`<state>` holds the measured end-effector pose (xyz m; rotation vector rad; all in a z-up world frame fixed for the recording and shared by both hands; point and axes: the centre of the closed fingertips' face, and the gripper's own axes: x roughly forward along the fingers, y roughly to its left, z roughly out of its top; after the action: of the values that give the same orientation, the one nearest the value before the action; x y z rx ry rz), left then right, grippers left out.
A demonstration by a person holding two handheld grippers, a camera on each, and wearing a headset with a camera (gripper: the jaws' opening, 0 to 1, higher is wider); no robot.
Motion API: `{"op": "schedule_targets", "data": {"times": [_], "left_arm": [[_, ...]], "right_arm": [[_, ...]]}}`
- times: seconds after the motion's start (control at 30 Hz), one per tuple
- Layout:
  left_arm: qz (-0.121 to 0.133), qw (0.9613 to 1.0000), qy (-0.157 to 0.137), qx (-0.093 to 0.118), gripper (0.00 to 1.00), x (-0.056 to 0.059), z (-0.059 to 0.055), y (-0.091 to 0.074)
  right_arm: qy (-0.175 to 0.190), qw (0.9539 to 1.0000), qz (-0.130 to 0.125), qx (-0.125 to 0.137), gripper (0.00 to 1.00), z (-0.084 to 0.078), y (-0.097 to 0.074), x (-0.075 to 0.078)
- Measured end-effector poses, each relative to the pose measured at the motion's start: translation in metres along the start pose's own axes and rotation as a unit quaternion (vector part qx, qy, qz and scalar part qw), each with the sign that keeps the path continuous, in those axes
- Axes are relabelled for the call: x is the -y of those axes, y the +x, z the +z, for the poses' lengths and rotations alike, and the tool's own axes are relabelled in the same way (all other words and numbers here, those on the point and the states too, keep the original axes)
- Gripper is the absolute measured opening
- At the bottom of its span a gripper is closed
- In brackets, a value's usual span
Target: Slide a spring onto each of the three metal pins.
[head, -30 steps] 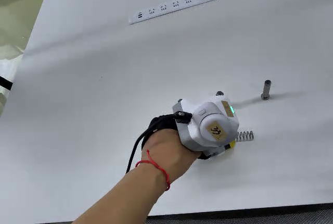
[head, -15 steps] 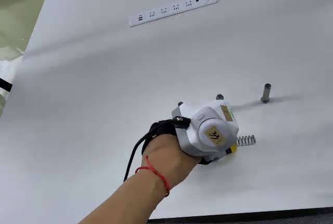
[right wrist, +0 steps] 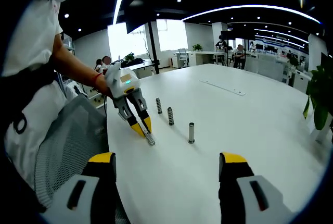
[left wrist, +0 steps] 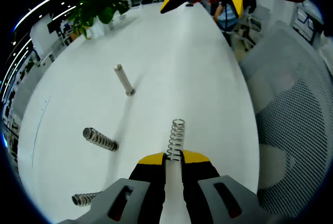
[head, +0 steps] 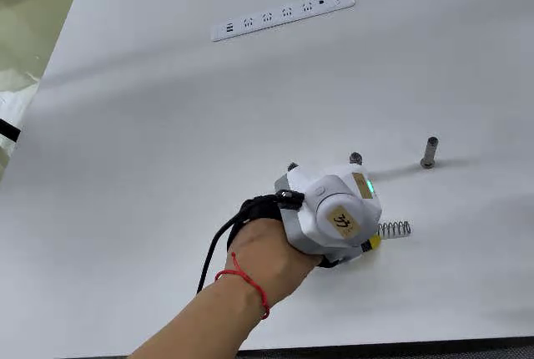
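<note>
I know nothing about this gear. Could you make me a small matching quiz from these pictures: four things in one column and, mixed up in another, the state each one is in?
Things
1. loose spring
2. far pin
3. middle pin
4. right hand-held gripper

States
A. bare, no spring on it
B. jaws wide apart, holding nothing
C. pinched at one end by the left hand-held gripper
D. wearing a spring

Pairs: 1-C, 2-A, 3-D, 4-B
</note>
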<state>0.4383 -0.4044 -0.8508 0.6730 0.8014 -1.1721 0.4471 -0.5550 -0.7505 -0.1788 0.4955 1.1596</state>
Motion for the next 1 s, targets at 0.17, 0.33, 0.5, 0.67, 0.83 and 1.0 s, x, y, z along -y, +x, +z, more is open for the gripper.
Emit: {"op": "schedule_targets", "data": {"times": [0.17, 0.33, 0.5, 0.67, 0.83, 1.0], "left_arm": [[-0.005, 0.9999, -0.01, 0.006, 0.11, 0.001, 0.0, -0.001], [-0.005, 0.9996, -0.019, 0.019, 0.11, 0.001, 0.002, -0.004], [-0.005, 0.9991, -0.026, 0.033, 0.11, 0.002, 0.006, -0.008], [-0.003, 0.9974, -0.038, 0.062, 0.11, 0.002, 0.016, -0.017], [0.003, 0.9936, -0.054, 0.099, 0.11, 0.0, 0.029, -0.03], [0.008, 0.9868, -0.072, 0.145, 0.11, 0.0, 0.046, -0.047]], "right_arm": [[0.003, 1.0, 0.001, 0.0, 0.82, 0.0, 0.002, -0.002], [0.007, 1.0, 0.005, -0.001, 0.82, 0.002, 0.008, -0.006], [0.008, 0.9998, 0.019, -0.003, 0.81, 0.004, 0.019, -0.015], [0.003, 0.9995, 0.032, 0.002, 0.8, 0.015, 0.026, -0.022], [-0.003, 0.9991, 0.04, 0.013, 0.78, 0.034, 0.029, -0.022], [0.0, 0.9985, 0.047, 0.029, 0.72, 0.057, 0.032, -0.023]]}}
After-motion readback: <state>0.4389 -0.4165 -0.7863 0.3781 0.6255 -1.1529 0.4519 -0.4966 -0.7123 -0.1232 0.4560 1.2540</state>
